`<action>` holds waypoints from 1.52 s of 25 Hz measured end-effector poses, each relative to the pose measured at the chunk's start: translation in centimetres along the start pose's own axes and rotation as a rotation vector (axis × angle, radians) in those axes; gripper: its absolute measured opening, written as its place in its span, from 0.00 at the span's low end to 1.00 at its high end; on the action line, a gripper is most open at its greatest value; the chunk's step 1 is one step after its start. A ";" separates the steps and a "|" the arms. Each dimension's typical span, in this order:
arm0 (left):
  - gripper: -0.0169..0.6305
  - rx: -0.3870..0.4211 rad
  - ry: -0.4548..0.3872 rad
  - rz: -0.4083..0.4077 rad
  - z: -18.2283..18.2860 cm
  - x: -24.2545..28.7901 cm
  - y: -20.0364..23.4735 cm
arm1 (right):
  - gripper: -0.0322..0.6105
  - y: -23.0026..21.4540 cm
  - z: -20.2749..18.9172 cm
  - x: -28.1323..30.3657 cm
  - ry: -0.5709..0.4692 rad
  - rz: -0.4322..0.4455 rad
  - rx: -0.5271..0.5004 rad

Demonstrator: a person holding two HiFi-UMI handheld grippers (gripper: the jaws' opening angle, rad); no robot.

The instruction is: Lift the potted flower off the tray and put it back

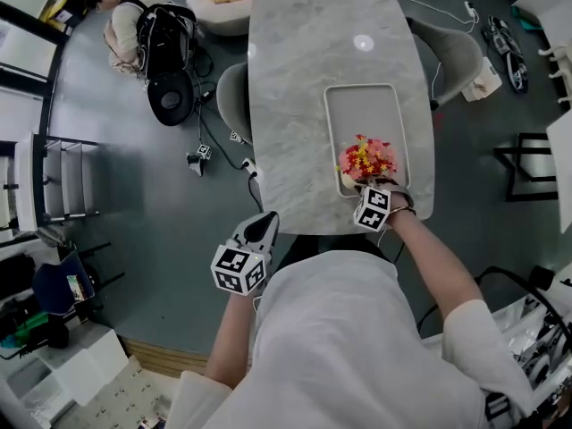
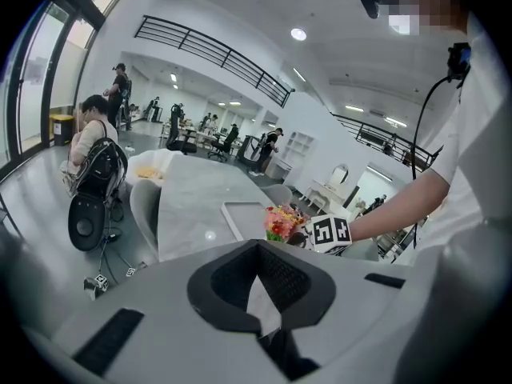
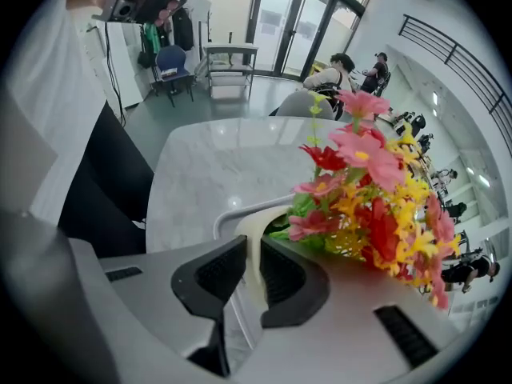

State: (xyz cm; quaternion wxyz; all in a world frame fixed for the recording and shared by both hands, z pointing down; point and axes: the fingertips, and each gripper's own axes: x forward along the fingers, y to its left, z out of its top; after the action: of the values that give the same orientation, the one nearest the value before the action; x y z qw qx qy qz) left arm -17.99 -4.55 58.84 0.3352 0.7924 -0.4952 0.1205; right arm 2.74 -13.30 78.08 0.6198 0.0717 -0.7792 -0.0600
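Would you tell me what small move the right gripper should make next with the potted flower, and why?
I would probably ease the right gripper straight down until the pot sits flat, before opening. Its jaws clamp the cream rim of the potted flower, which is at the near end of the tray, and no view shows whether the base rests there.

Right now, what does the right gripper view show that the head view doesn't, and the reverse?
Only the right gripper view: the right gripper with its jaws closed on the rim of the cream pot. Only the head view: the left gripper held off the table's near edge, and the whole tray. Both: the flowers at the tray's near end, on the marble table.
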 end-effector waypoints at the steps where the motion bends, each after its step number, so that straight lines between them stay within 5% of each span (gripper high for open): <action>1: 0.04 -0.002 0.003 0.002 -0.1 -0.1 0.1 | 0.14 0.0 0.1 0.2 0.001 -0.008 -0.004; 10: 0.03 0.005 0.043 -0.036 -0.9 0.4 1.3 | 0.15 0.6 0.6 1.4 0.003 -0.026 0.017; 13: 0.03 -0.001 0.053 -0.074 -1.4 1.3 1.5 | 0.24 0.9 0.7 1.4 0.004 -0.031 0.030; 17: 0.03 0.024 0.054 -0.138 -1.0 2.5 0.7 | 0.25 0.7 0.9 0.3 -0.021 -0.060 0.080; 25: 0.03 0.099 0.075 -0.228 -1.1 4.4 -1.9 | 0.15 0.6 0.7 -4.4 -0.123 -0.123 0.233; 38: 0.03 0.089 0.032 -0.192 -4.0 1.5 -9.0 | 0.10 2.8 -1.3 -14.3 -0.414 -0.155 0.540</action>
State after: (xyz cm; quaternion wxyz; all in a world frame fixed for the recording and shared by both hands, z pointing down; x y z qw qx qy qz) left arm -8.86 -0.49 58.87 0.3176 0.8482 -0.4058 0.1223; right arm 7.06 -7.86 65.16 0.4009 0.2786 -0.8683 0.0882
